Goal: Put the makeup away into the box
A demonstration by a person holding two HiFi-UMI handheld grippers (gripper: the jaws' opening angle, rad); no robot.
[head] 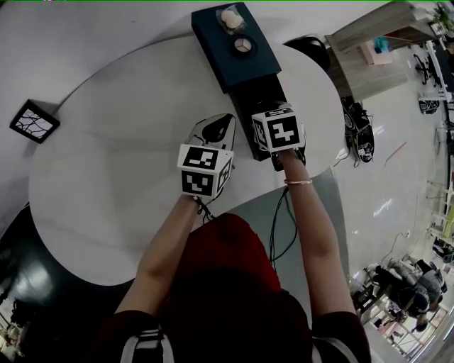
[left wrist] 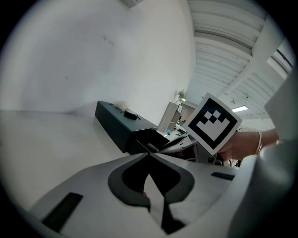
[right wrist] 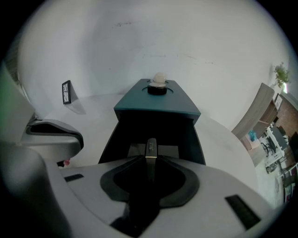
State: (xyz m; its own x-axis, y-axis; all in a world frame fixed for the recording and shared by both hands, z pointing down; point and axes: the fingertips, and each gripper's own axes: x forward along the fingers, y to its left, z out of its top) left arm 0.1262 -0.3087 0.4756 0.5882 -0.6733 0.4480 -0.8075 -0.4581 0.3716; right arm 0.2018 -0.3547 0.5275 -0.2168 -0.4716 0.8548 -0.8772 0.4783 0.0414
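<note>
A dark teal box stands at the far side of the white table, and its black drawer is pulled out toward me. A beige puff and a round compact rest on the box's lid. My right gripper hangs over the drawer, shut on a slim dark makeup tube with a gold band; the tube points into the drawer. My left gripper is beside it on the left, just above the table. Its tips meet and a small pink item shows between its pads.
A black-framed tile lies off the table's far left edge. A wooden cabinet and black bags stand on the floor to the right. The table's near edge curves just in front of the person's arms.
</note>
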